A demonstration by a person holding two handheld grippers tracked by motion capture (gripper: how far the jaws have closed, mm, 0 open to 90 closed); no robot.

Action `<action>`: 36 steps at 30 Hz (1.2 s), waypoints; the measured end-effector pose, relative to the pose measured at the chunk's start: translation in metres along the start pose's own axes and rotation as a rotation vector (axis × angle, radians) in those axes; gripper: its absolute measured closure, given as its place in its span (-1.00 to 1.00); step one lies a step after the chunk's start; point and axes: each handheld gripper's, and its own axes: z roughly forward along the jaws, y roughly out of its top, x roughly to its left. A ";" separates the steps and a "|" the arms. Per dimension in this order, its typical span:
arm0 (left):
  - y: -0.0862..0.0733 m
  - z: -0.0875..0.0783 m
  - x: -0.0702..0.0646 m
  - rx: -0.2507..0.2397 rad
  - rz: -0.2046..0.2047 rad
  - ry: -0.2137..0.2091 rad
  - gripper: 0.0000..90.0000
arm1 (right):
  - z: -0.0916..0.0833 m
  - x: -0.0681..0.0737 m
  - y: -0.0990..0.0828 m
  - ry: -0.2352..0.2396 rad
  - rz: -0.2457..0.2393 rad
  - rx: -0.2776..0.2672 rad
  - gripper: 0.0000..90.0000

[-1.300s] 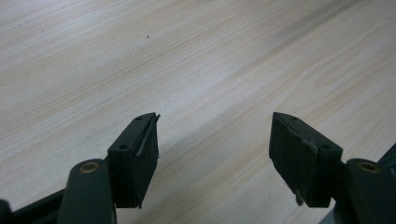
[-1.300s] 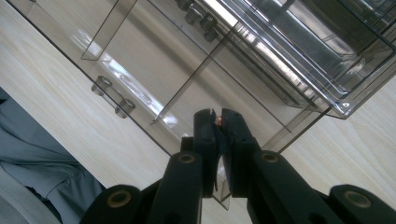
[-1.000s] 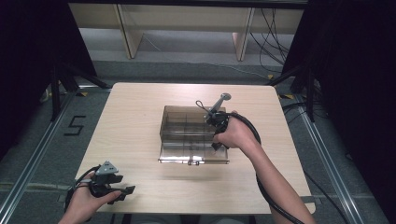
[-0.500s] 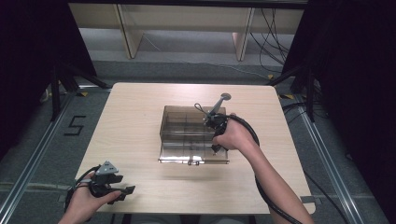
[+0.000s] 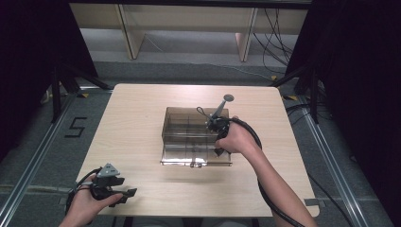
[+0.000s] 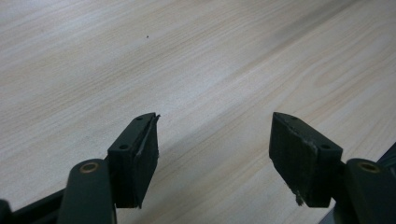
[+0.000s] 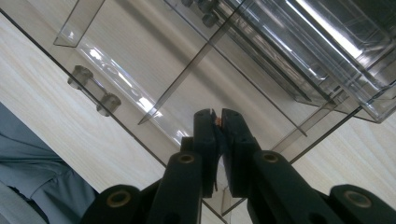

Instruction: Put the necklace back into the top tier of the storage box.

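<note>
**A:** Start at the right claw (image 7: 217, 122). How do its jaws stand?

**B:** Pressed together, with a tiny orange-brown speck pinched at the tips. What it is, I cannot tell; it is too small. The claw hangs over the open clear box (image 7: 196, 65), above one of its inner dividers.

**A:** And from the high view?

**B:** The right claw (image 5: 215, 124) is at the right side of the clear box (image 5: 189, 137), which stands near the middle of the worktop (image 5: 132, 123). The hand around it rests at the box's right edge, and a black cable loops from it back along the forearm.

**A:** The left claw?

**B:** The left claw (image 6: 215, 154) has its jaws wide apart with nothing between them, just bare wood grain beneath. In the high view the left claw (image 5: 124, 193) sits at the near left corner of the worktop, well apart from the box.

**A:** Any writing?

**B:** Only a "5" mark (image 5: 75, 127) on the floor left of the worktop. No brand or label on the box that I can read.

**A:** Anything in the way?

**B:** The box's dividers and, in the right gripper view, two small round studs (image 7: 93, 91) at its clear wall. A grey sleeve (image 7: 42, 186) shows at that view's lower left.
</note>
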 end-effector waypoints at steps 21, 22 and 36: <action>0.000 0.000 0.001 -0.001 0.004 0.006 -0.27 | 0.009 -0.004 0.000 -0.004 -0.005 0.017 0.89; 0.000 0.000 0.001 -0.001 0.006 0.005 -0.27 | 0.009 -0.003 0.000 -0.010 0.006 0.022 0.88; 0.000 0.000 0.000 0.001 0.004 0.003 -0.27 | 0.012 -0.004 0.001 -0.019 0.001 0.025 0.87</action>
